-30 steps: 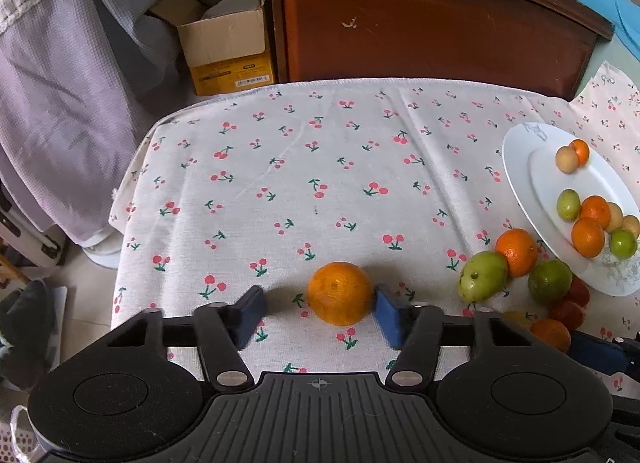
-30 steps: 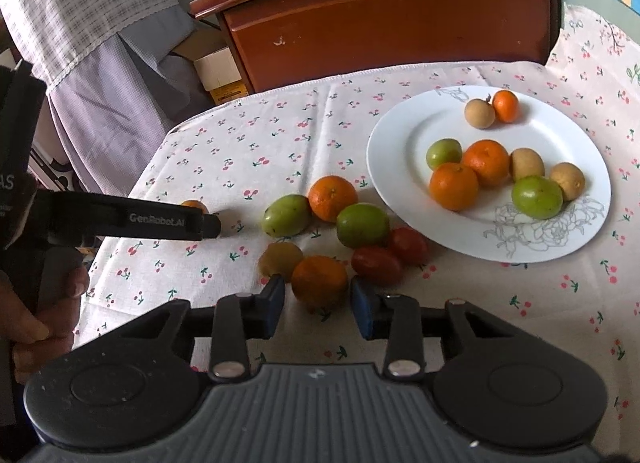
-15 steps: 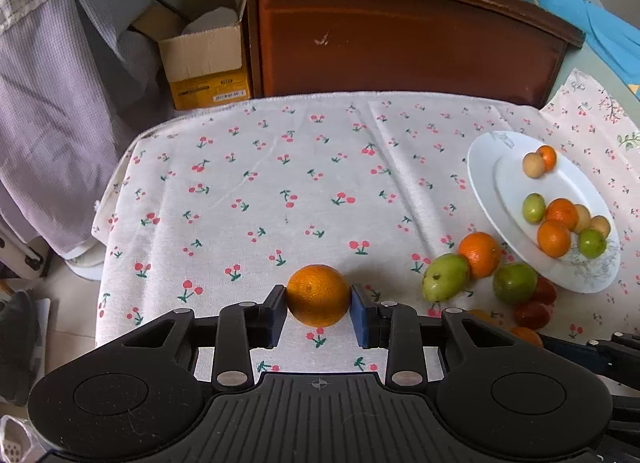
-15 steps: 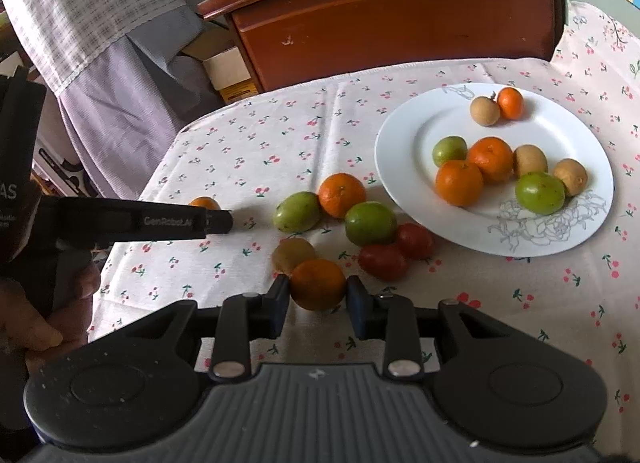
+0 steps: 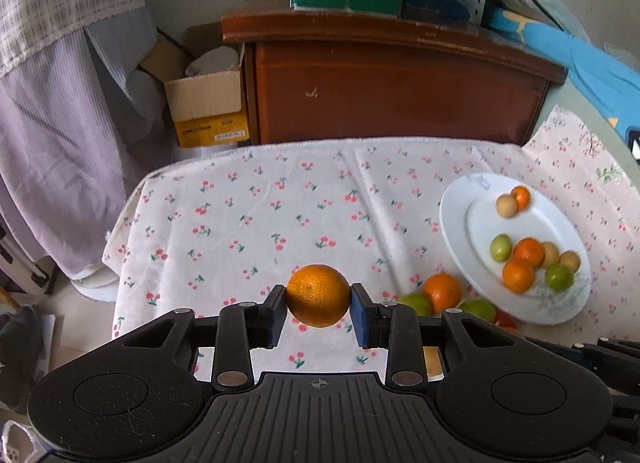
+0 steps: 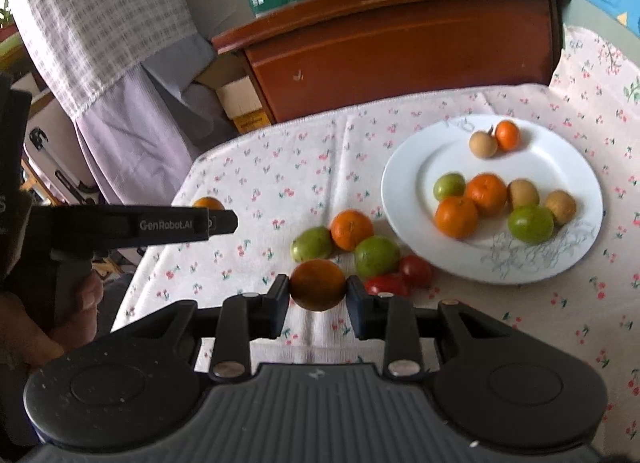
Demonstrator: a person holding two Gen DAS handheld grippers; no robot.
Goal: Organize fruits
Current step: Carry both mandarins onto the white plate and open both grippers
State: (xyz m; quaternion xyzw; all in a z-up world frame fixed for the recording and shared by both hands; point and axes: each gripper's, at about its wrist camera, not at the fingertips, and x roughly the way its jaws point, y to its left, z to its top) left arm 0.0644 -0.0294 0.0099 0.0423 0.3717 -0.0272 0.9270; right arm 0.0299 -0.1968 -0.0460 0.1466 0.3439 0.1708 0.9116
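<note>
A: What does the left tool (image 5: 319, 305) have?

B: Its blue pads are clamped on a bright orange (image 5: 318, 301), one pad on each side. The fruit hangs clear of the cherry-print cloth (image 5: 256, 223) on the counter, on the near side of the white plate (image 5: 456, 231) and well off to its left.

A: And the right tool (image 6: 318, 290)?

B: Pinched narrow on a duller, darker orange fruit (image 6: 318, 284), also off the cloth. It sits just in front of the loose fruit at the plate's near-left rim.

A: Which loose fruit?

B: Against that rim of the plate: a green fruit (image 6: 311, 243), an orange (image 6: 351, 229), a second green one (image 6: 376, 255), and two red ones (image 6: 416, 271) tucked closest to the rim. They are bunched together, touching or nearly so.

A: What is on the plate itself?

B: At its far side, a tan round fruit (image 6: 483, 144) touching a small orange one (image 6: 507, 135). Nearer its middle, two oranges (image 6: 456, 217) side by side, a green fruit to their left, two brownish ones (image 6: 523, 194) to their right, and a larger green one (image 6: 531, 224) in front.

A: Anything else near the plate?

B: In the right wrist view the left tool reaches in from the plate's left, a hand (image 6: 48, 327) on its grip. Beyond the plate stands a brown wooden cabinet (image 6: 400, 47).
</note>
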